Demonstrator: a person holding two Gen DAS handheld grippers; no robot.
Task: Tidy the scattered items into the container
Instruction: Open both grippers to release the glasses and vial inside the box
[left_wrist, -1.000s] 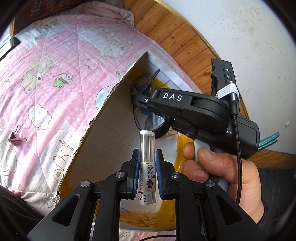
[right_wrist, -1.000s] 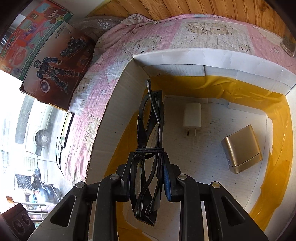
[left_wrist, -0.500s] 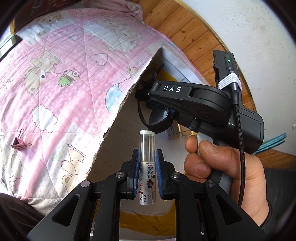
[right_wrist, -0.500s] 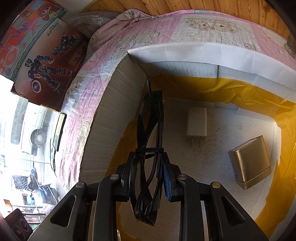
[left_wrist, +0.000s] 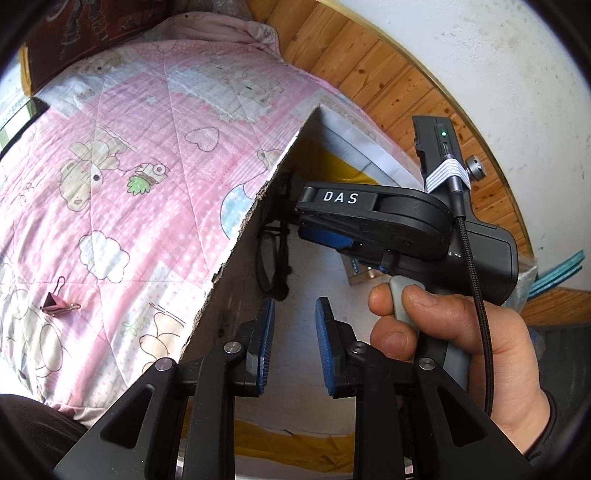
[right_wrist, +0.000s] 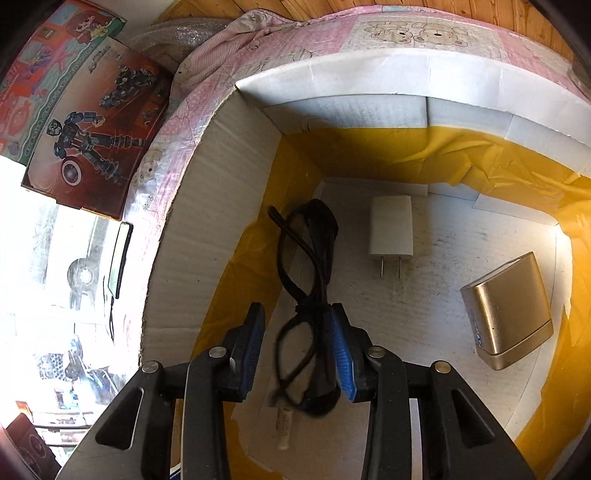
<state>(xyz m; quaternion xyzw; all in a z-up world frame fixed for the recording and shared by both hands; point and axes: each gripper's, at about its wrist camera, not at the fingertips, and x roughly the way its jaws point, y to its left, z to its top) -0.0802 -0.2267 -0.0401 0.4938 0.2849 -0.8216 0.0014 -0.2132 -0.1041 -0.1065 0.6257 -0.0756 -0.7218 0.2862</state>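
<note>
The cardboard box (right_wrist: 207, 236) with yellow tape lining sits on the pink quilt. My right gripper (right_wrist: 297, 354) is open over the box; the black glasses (right_wrist: 310, 280) are dropping between its fingers, blurred, touching the right pad. A white tube (right_wrist: 284, 424) lies on the box floor below. A white charger (right_wrist: 391, 230) and a gold box (right_wrist: 509, 310) lie inside too. My left gripper (left_wrist: 293, 345) is open and empty at the box's near wall (left_wrist: 236, 295). The glasses (left_wrist: 273, 258) and the right gripper body (left_wrist: 388, 229) show in the left wrist view.
A pink binder clip (left_wrist: 55, 304) lies on the quilt (left_wrist: 129, 166) left of the box. A phone (right_wrist: 120, 258) and a toy robot box (right_wrist: 92, 122) lie beyond the box's left side. Wooden panelling and a white wall stand behind.
My left gripper opened and let go of the white tube, which now lies in the box. My right gripper opened and released the glasses, which are falling.
</note>
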